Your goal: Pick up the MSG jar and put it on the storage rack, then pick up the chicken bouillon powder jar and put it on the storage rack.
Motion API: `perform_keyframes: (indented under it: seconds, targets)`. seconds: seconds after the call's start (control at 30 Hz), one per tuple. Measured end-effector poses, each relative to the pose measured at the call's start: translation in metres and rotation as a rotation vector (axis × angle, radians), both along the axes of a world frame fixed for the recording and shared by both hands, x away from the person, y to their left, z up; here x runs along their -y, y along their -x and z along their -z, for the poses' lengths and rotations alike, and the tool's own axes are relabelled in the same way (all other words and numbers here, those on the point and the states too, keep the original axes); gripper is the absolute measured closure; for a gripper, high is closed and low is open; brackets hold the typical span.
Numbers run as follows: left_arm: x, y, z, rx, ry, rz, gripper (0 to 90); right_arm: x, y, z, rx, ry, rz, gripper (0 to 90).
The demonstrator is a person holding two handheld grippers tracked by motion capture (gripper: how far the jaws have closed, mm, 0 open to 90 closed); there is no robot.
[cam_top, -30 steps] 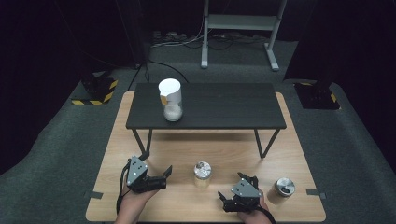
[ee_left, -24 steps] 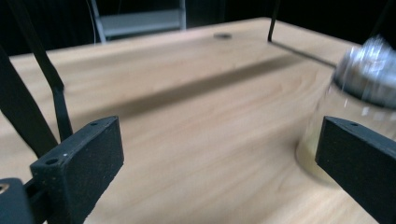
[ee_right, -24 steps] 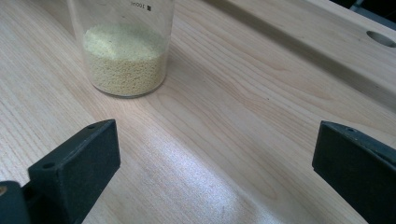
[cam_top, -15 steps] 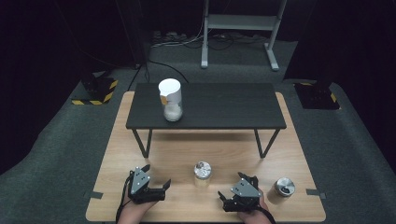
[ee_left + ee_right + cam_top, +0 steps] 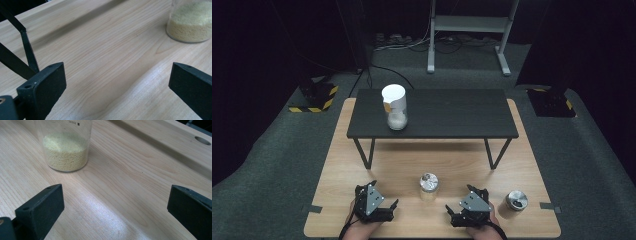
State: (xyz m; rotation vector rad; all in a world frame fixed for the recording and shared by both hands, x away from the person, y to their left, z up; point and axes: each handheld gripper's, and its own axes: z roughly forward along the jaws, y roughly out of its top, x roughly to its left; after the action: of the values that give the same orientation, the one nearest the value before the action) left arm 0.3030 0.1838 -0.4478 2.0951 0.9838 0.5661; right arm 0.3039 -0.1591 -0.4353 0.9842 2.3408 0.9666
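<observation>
The left claw (image 5: 393, 206) is seen in the high view near the front edge of the wooden desk (image 5: 462, 165), held by a hand (image 5: 362, 227) that comes in from the bottom. In the left gripper view its jaws are spread wide, with nothing but bare wood between them. The right claw (image 5: 450, 212) is held likewise by the other hand (image 5: 482, 231), a little to the right of centre; in the right gripper view its jaws are also wide apart and nothing is gripped.

Between the two claws, slightly farther from the person, a small glass jar (image 5: 428, 186) stands upright on the desk, apart from both. A layer of pale yellow grains is seen in its lower part in the right gripper view (image 5: 65, 150), where it stands beyond the near jaw at the upper left, and in the left gripper view (image 5: 191, 22), where it stands at the upper right. No claw touches it.

Just to the right of the right claw a metal can (image 5: 515, 201) stands near the desk's right front corner. Farther back a low black bench (image 5: 452, 117) stands on the desk, and on its left part a taller jar with a white lid (image 5: 394, 107) is set upright
</observation>
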Motion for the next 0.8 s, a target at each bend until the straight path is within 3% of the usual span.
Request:
perform_keyframes:
  seconds: [0.3, 0.47, 0.8]
  targets:
    - [-0.0020, 0.0003, -0.0003, -0.004, 0.021, 0.008, 1.4, 0.0026, -0.0004, -0.0008, -0.004, -0.027, 0.016, 0.2]
    - [-0.0058, 0.0002, -0.0008, -0.004, 0.058, 0.004, 1.3, 0.0012, -0.0004, -0.0005, -0.006, -0.016, 0.009, 0.3]
    - [-0.0047, -0.0005, -0.0005, -0.012, 0.052, 0.005, 1.1, 0.0017, 0.0027, -0.0077, 0.017, -0.055, -0.008, 0.3]
